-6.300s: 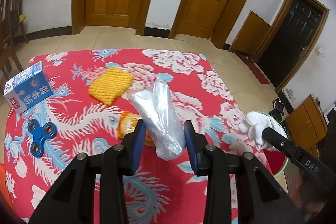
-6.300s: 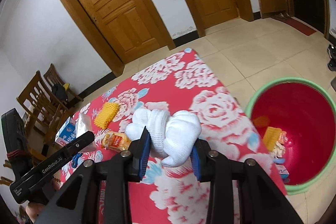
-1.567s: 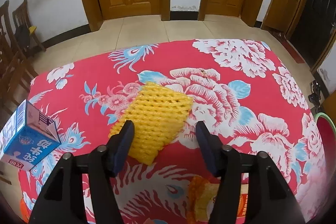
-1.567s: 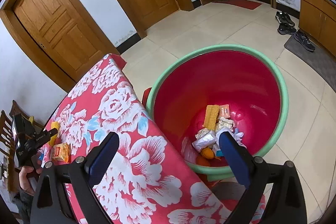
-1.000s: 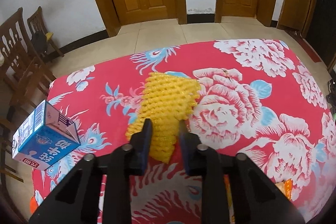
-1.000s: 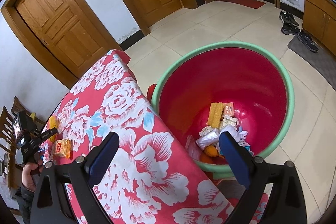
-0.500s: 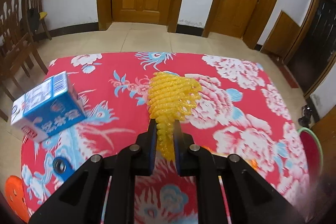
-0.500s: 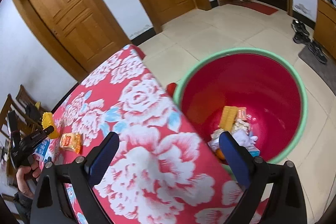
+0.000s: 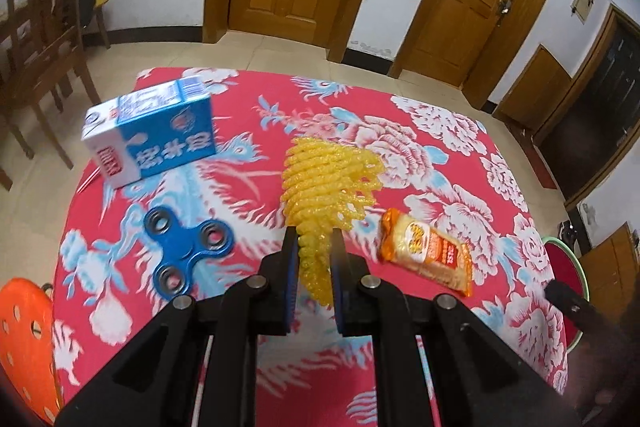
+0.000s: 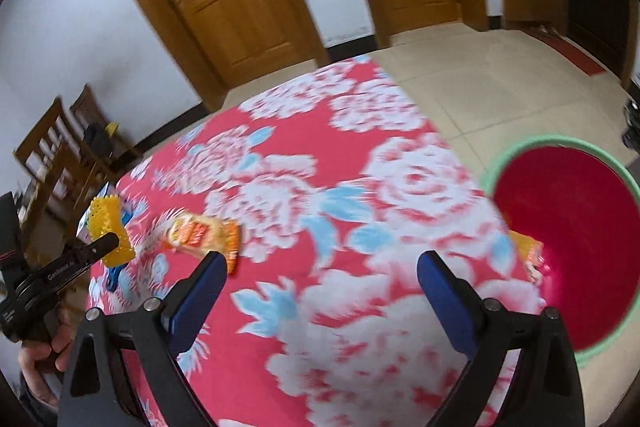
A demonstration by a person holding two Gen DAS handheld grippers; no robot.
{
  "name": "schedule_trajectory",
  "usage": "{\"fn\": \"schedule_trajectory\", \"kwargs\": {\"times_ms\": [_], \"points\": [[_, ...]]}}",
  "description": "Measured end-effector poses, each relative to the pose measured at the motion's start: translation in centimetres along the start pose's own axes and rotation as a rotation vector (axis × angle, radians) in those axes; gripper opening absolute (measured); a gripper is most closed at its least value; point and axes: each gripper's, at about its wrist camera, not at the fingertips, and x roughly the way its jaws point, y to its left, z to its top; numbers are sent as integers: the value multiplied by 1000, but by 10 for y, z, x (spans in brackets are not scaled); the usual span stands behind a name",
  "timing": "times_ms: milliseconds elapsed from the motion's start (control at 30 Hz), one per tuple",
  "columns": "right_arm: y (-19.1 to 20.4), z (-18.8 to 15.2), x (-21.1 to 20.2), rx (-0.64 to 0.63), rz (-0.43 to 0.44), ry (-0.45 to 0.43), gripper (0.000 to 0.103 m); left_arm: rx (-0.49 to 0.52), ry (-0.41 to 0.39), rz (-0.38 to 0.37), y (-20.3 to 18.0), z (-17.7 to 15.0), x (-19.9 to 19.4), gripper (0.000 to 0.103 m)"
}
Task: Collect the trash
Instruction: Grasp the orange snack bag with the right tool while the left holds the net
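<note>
My left gripper (image 9: 314,247) is shut on a yellow foam fruit net (image 9: 326,183), which hangs lifted off the red flowered tablecloth (image 9: 440,155). An orange snack packet (image 9: 426,257) lies on the cloth just right of it. In the right wrist view my right gripper (image 10: 320,271) stands wide open and empty above the cloth, with the snack packet (image 10: 200,233) ahead to its left and the foam net (image 10: 106,231) held by the left gripper (image 10: 96,247) at the far left. A red basin with a green rim (image 10: 560,143) stands on the floor to the right.
A blue and white milk carton (image 9: 150,137) and a blue fidget spinner (image 9: 182,245) lie on the left of the cloth. An orange stool (image 9: 24,339) stands at the lower left, wooden chairs (image 9: 40,23) beyond the table's left end. A hand (image 10: 38,367) grips the left tool.
My left gripper shut on the foam net and lifted it off the cloth, moving back. My right gripper swung left from over the basin to above the table.
</note>
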Motion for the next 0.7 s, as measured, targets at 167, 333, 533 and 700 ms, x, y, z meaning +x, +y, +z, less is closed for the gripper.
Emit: {"fn": "schedule_trajectory", "kwargs": {"times_ms": [167, 333, 533, 700], "points": [[36, 3, 27, -97, 39, 41, 98, -20, 6, 11, 10, -8, -3, 13], [65, 9, 55, -195, 41, 72, 99, -36, 3, 28, 18, -14, -4, 13], [90, 11, 86, -303, 30, 114, 99, -50, 13, 33, 24, -18, -1, 13], [102, 12, 101, -357, 31, 130, 96, -50, 16, 30, 24, -19, 0, 13]]}}
